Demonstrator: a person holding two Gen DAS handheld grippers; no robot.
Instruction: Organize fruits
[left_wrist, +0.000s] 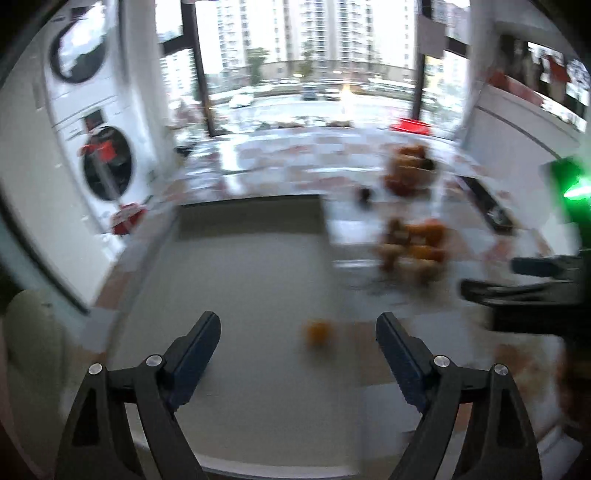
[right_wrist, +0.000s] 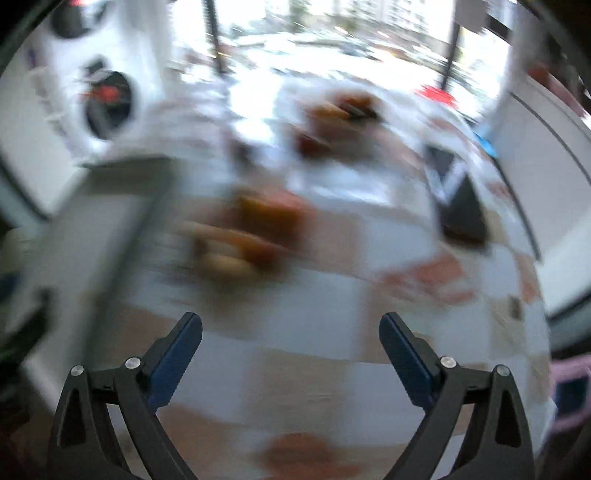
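Observation:
Both views are blurred by motion. My left gripper (left_wrist: 298, 325) is open above a grey tray (left_wrist: 236, 266), with nothing between its fingers. A small orange fruit (left_wrist: 318, 332) lies on the tray just beyond the fingertips. Farther right, a heap of orange and brown fruits (left_wrist: 413, 247) lies on the checked tablecloth (left_wrist: 280, 162), and a second pile of fruit (left_wrist: 406, 170) stands behind it. My right gripper (right_wrist: 290, 325) is open over the checked cloth (right_wrist: 332, 295) and holds nothing. The fruit heap (right_wrist: 243, 232) lies ahead of it to the left, the second pile (right_wrist: 336, 118) farther back.
Stacked white washing machines (left_wrist: 96, 133) stand on the left, a big window (left_wrist: 306, 55) behind the table. A dark flat object (right_wrist: 461, 210) lies on the cloth at right. A red container (left_wrist: 412, 125) sits at the far edge. The other gripper's black body (left_wrist: 524, 288) shows at right.

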